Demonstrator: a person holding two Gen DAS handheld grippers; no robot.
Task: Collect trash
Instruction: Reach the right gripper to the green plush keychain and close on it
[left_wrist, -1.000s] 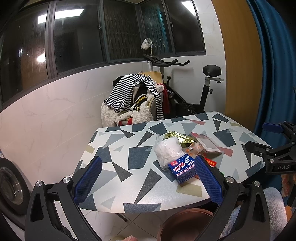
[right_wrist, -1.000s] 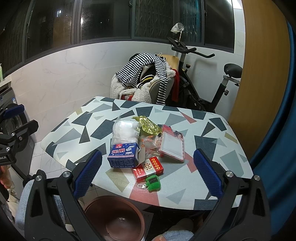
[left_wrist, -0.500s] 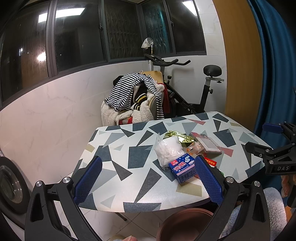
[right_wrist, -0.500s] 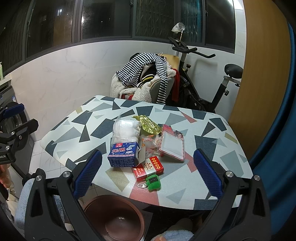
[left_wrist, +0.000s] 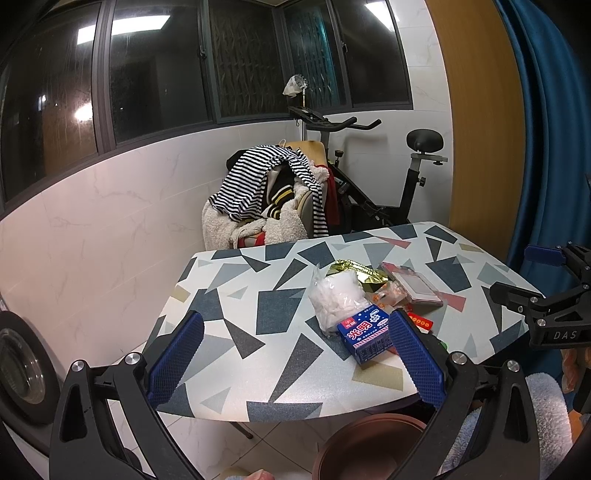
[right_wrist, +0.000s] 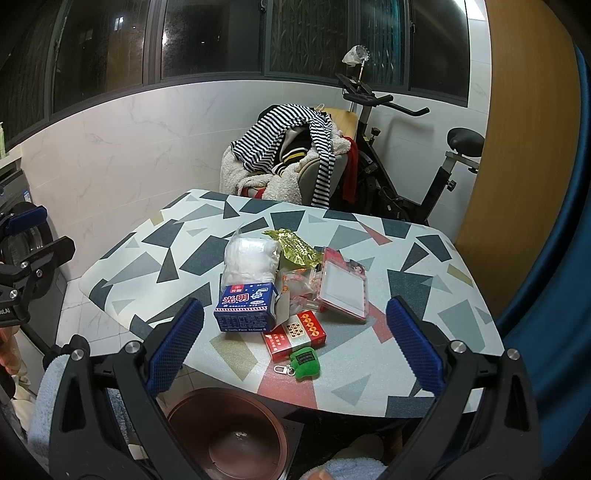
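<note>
A pile lies on the patterned table: a blue carton, a clear bag of white stuff, a gold foil wrapper, a crumpled clear wrapper, a pink card holder, a red box and a green keyring. A brown bin stands on the floor below the table's near edge. My right gripper is open, held back from the pile. My left gripper is open too, left of the pile.
Behind the table a chair heaped with clothes and an exercise bike stand against the tiled wall. A blue curtain hangs on the right. A washing machine sits at the far left. Pale blue fleece sleeves show at both bottom edges.
Both views have shifted only slightly; the pile and bin stay put and both grippers stay open.
</note>
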